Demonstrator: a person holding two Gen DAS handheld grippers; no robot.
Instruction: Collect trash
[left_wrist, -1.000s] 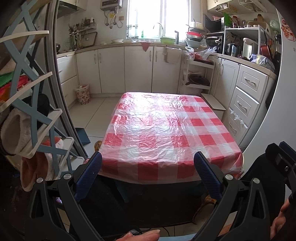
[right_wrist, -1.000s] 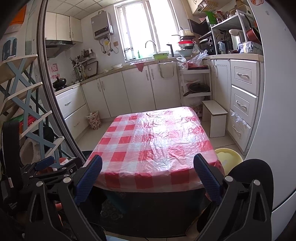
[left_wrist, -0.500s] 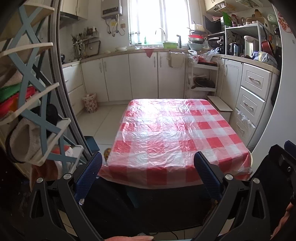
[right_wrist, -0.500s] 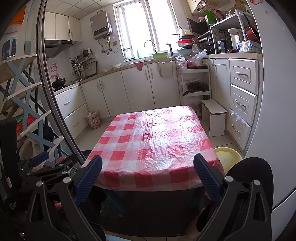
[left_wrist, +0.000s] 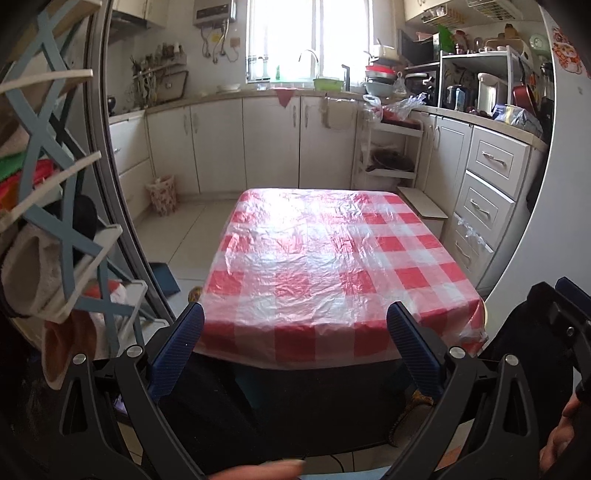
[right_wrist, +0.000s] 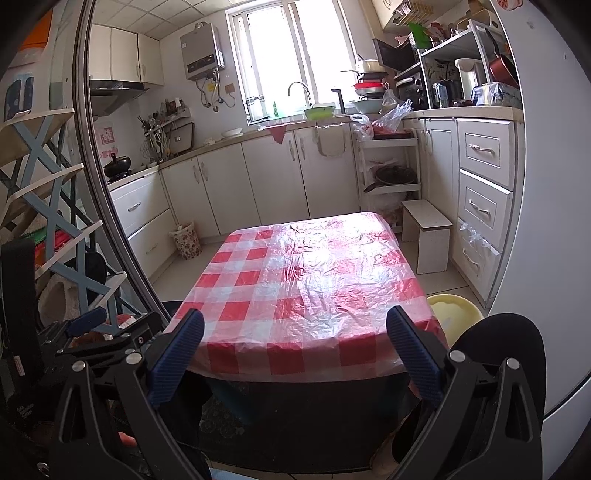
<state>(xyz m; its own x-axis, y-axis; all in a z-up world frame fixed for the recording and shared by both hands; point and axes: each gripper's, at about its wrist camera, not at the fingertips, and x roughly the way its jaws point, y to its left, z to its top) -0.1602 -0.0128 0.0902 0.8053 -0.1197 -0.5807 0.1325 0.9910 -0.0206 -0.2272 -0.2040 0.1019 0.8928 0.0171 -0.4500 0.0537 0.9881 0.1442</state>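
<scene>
A low table with a red and white checked plastic cover (left_wrist: 325, 266) stands in the kitchen; it also shows in the right wrist view (right_wrist: 306, 291). I see no trash on it. My left gripper (left_wrist: 295, 343) is open and empty, held before the table's near edge. My right gripper (right_wrist: 295, 343) is open and empty at the same edge. A small floral waste basket (left_wrist: 162, 194) stands on the floor by the left cabinets, also in the right wrist view (right_wrist: 185, 240). The left gripper's body (right_wrist: 92, 332) shows at the lower left of the right wrist view.
A blue and white shelf rack (left_wrist: 55, 229) with shoes stands close at left behind a door frame. A white stool (right_wrist: 426, 236) and a yellow basin (right_wrist: 454, 314) are right of the table. White cabinets (left_wrist: 491, 192) line the walls. A white fridge side (right_wrist: 554, 221) is at right.
The left gripper's view has tilted up and then shifted back a little; the table sits slightly lower in it. The right gripper has barely moved. Both stay open.
</scene>
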